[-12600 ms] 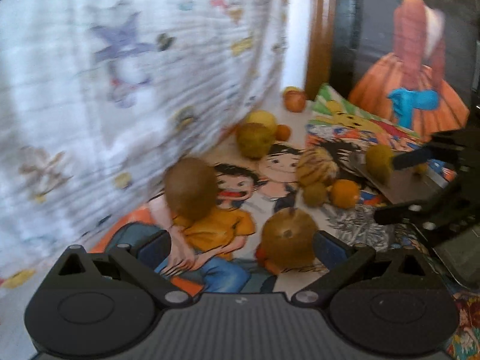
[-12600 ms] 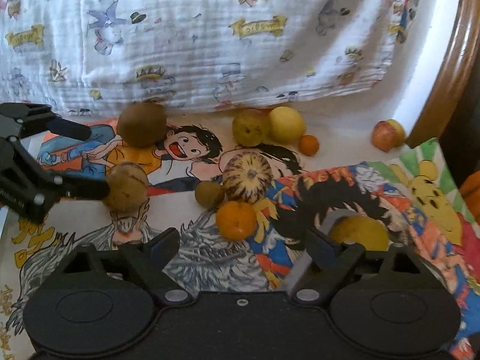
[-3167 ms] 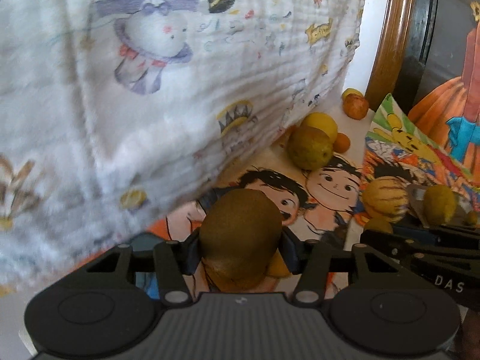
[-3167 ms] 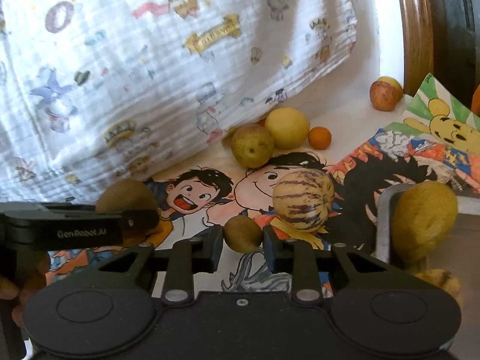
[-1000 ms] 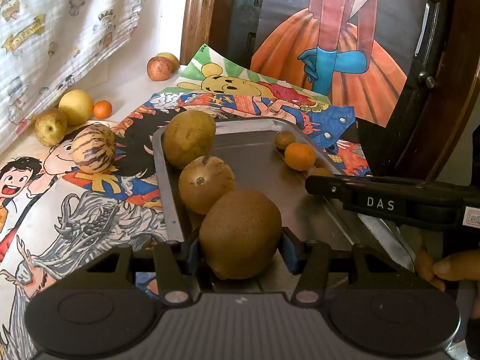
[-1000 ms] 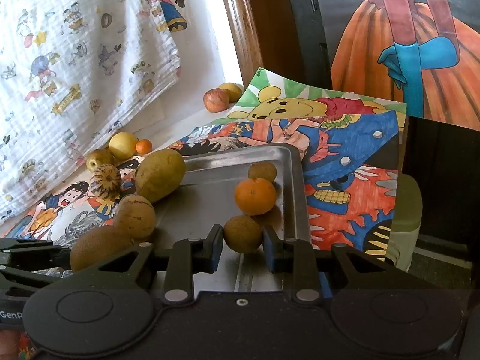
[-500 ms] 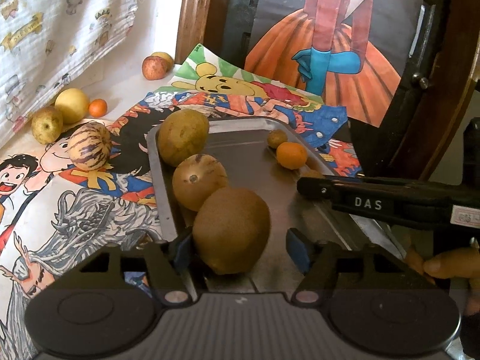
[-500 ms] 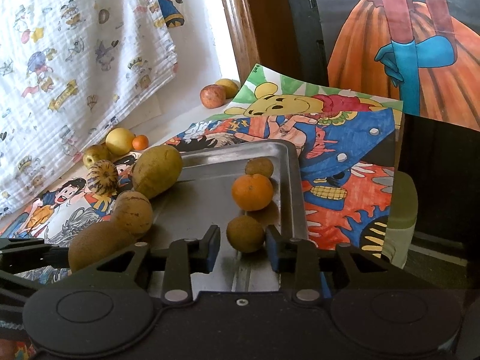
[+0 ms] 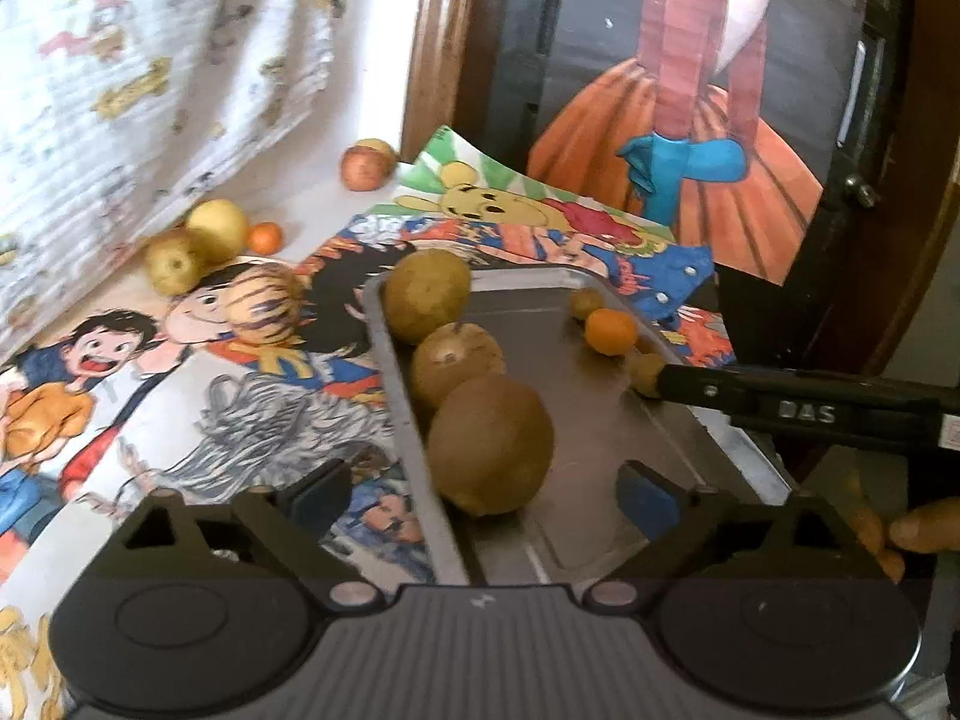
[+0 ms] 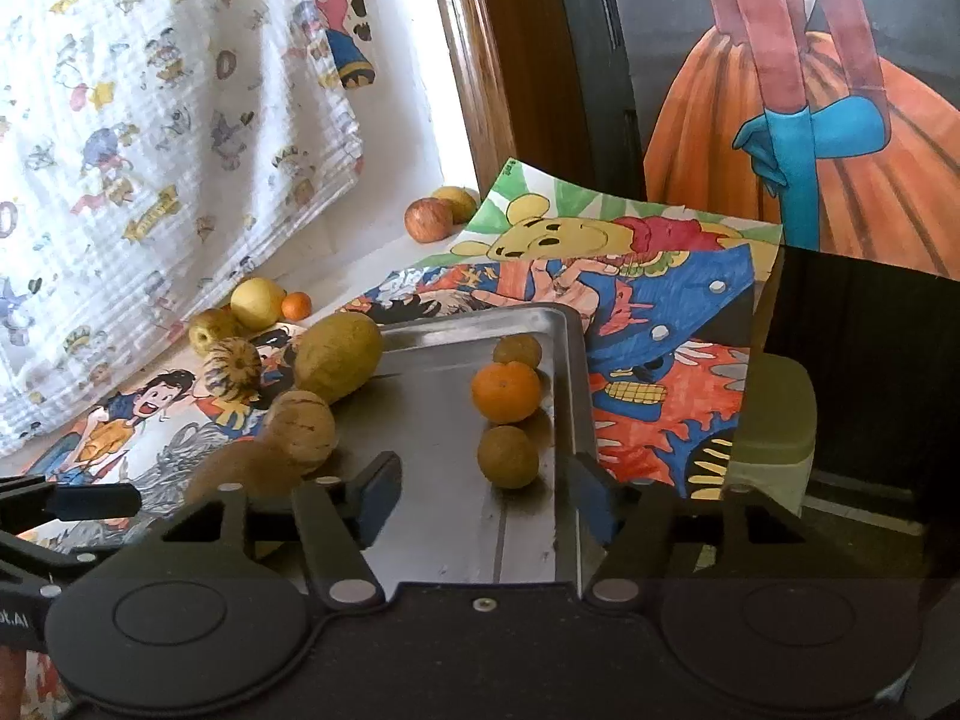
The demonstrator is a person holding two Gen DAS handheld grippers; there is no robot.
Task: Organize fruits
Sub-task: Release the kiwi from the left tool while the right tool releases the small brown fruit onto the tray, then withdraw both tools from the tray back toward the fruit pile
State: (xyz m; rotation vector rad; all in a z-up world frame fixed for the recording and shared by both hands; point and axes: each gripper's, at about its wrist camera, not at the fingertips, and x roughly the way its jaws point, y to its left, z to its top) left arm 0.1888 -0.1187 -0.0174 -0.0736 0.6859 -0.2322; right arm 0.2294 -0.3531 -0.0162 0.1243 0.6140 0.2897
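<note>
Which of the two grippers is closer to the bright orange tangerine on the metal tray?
The right gripper. Its open jaws sit just short of the bright orange tangerine, with one small greenish-brown fruit between. The left gripper is across the metal tray, by the large brown fruit.

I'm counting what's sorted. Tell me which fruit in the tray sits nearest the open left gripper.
The big brown fruit, lying between the left gripper's spread fingers at the tray's near left edge. The other two large fruits sit farther along that edge; the small ones line the opposite side.

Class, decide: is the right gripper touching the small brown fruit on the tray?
Apart. The right wrist view shows the right gripper open, bare tray around the small brown fruit.
</note>
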